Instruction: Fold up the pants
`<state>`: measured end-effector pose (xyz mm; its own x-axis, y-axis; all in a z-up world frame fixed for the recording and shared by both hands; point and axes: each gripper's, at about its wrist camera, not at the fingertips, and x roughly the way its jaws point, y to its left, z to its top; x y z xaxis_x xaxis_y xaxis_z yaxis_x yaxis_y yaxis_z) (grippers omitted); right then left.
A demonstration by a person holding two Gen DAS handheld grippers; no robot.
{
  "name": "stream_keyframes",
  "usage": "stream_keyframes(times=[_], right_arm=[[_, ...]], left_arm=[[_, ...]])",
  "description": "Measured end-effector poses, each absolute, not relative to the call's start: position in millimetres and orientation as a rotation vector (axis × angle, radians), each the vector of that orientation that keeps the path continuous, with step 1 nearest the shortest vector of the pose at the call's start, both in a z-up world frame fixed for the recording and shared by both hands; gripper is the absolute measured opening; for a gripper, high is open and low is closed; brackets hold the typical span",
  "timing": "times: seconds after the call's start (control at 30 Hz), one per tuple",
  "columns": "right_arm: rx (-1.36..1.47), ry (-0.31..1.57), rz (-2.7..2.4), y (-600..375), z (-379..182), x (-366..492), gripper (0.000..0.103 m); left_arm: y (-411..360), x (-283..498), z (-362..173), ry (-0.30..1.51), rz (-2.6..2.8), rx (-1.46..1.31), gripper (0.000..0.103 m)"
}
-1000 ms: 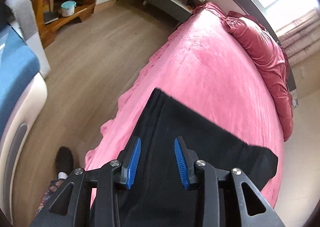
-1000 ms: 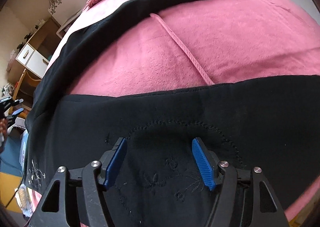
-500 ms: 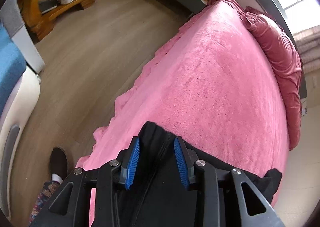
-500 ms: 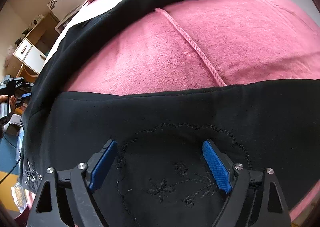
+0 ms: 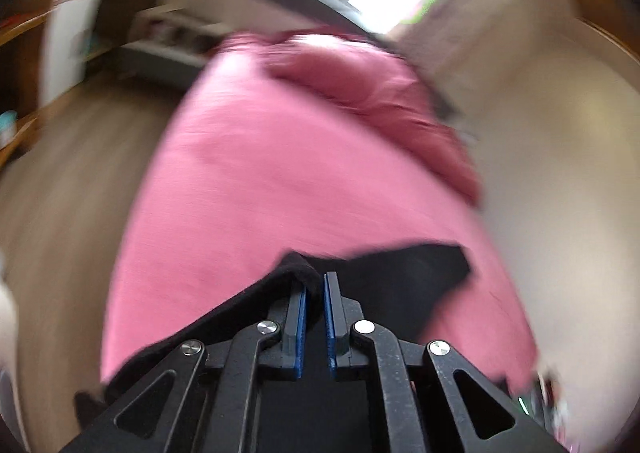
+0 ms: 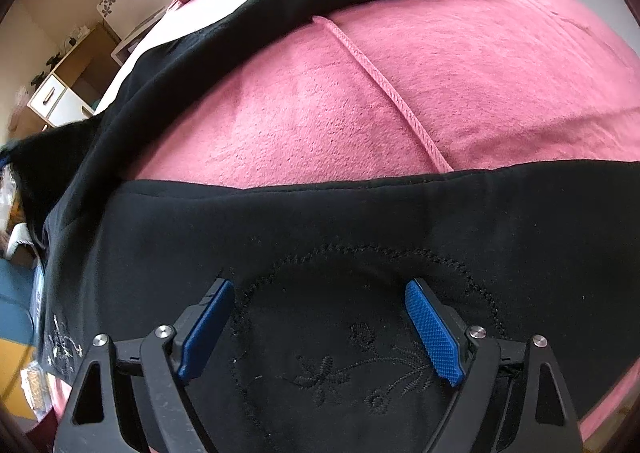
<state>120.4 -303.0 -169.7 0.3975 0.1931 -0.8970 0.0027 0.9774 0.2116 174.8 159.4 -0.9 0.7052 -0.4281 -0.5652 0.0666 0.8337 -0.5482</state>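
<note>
The black pants (image 6: 360,221) lie across the pink bed (image 6: 460,93), one leg stretched off toward the pillows (image 5: 384,101). The left gripper (image 5: 314,293) has its jaws pinched nearly together on a raised fold of the pants' edge. The right gripper (image 6: 320,317) hangs over the embroidered patch (image 6: 360,365), jaws spread wide, holding nothing. The left view is blurred.

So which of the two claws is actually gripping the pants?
The left claw: its blue pads are nearly together, pinching a fold of the black pants. The right claw is wide open above the embroidery.
</note>
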Motion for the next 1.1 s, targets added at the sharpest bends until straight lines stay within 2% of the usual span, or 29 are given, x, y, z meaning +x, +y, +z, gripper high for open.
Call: stream_keyframes(times=[0.3, 0.5, 0.53, 0.57, 0.67, 0.73, 0.83, 1.1], right_arm=[[0.259, 1.113, 0.132, -322.4, -149.1, 124.8, 0.078], [0.296, 1.072, 0.134, -323.0, -127.2, 140.5, 0.078], [0.298, 1.06, 0.139, -322.0, -123.7, 140.1, 0.078], [0.295, 1.049, 0.144, -319.1, -119.7, 138.5, 0.078], [0.288, 1.042, 0.155, -310.2, -119.2, 131.2, 0.078], [0.292, 1.055, 0.153, -305.7, -123.2, 127.0, 0.078], [0.298, 1.078, 0.15, -302.9, -130.7, 122.8, 0.078], [0.28, 1.113, 0.143, -300.0, -144.2, 120.5, 0.078]], left_arm=[[85.6, 21.6, 27.6, 0.671, -0.752, -0.488, 0.002], [94.2, 2.4, -13.1, 0.86, -0.507, -0.476, 0.003], [98.6, 6.2, -23.1, 0.92, -0.44, -0.471, 0.008], [103.9, 11.7, -32.5, 0.963, -0.396, -0.491, 0.021], [122.0, 17.9, -57.8, 1.02, -0.358, -0.708, 0.038], [126.3, 18.2, -64.9, 1.001, -0.322, -0.804, 0.043], [122.0, 22.1, -72.2, 0.962, -0.301, -0.944, 0.074], [110.9, 76.1, -114.2, 0.961, -0.195, -1.194, 0.074]])
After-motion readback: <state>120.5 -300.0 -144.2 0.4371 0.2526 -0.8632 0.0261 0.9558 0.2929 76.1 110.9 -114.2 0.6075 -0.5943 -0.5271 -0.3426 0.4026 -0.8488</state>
